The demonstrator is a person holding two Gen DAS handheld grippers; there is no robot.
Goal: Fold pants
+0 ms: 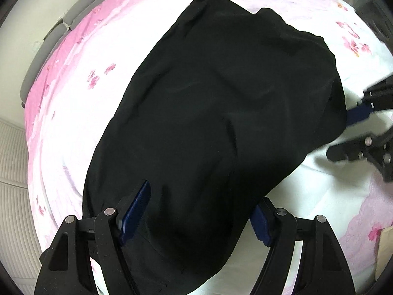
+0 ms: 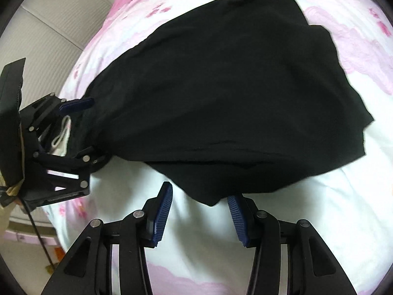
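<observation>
On the bed, black pants (image 1: 216, 113) lie in a smooth, matte, softly creased heap over a pink-and-white floral sheet (image 1: 61, 113). Left gripper (image 1: 196, 211), ribbed blue pads, jaws spread wide, straddles the near cloth edge without pinching it. Right gripper (image 2: 199, 211) is likewise spread, low over the sheet, with the pants' corner just between its tips.

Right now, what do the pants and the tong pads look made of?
Pants: thin black woven cloth, matte with a faint sheen; soft draping creases, no visible weave. Pads on the right tongs: dark blue, ribbed, probably rubber or moulded plastic; can't tell which.
</observation>
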